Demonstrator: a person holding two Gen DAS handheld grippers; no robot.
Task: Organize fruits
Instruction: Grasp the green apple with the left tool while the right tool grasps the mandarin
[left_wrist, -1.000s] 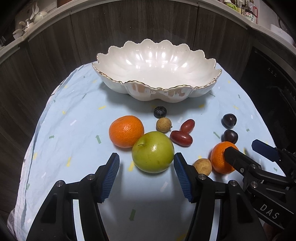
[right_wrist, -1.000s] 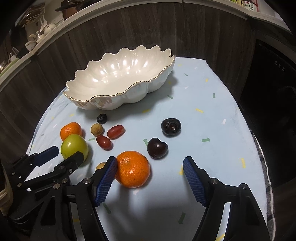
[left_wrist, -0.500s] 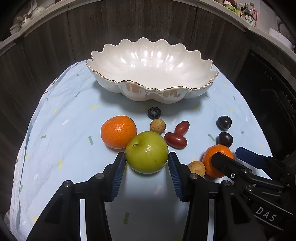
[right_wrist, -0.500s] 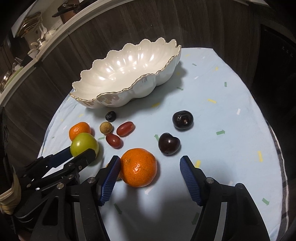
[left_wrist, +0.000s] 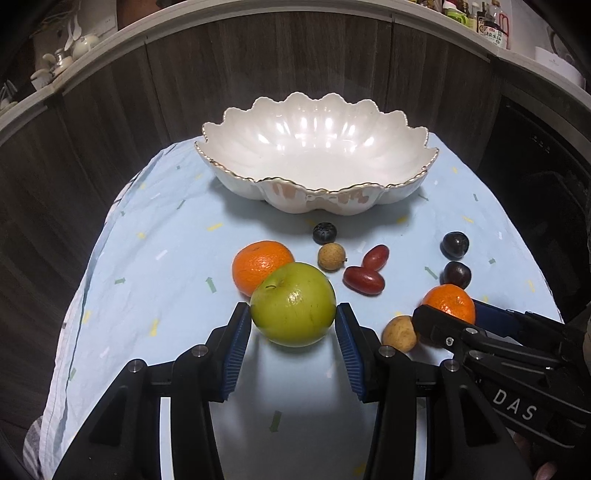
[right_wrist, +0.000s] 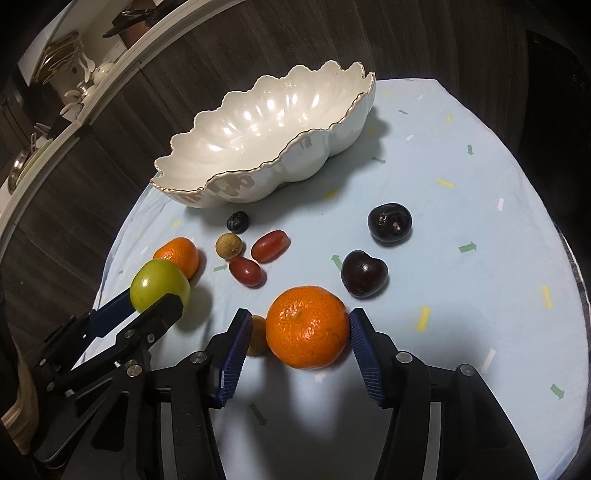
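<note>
The left tongs (left_wrist: 293, 325) clench a green apple (left_wrist: 293, 303), apparently lifted off the bench (left_wrist: 155, 236). The right tongs (right_wrist: 300, 332) bracket a mandarin (right_wrist: 306, 326); whether both pads touch cannot be told. This looks like the pickup step; next, each fruit needs carrying ahead of the tongs into the empty scalloped bowl (left_wrist: 317, 192). Count: one apple, two mandarins, two cherries, two red grape tomatoes, two longans, one blueberry.

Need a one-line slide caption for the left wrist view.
Left gripper clamps a green apple on the blue tablecloth, with the white scalloped bowl behind it.
</note>
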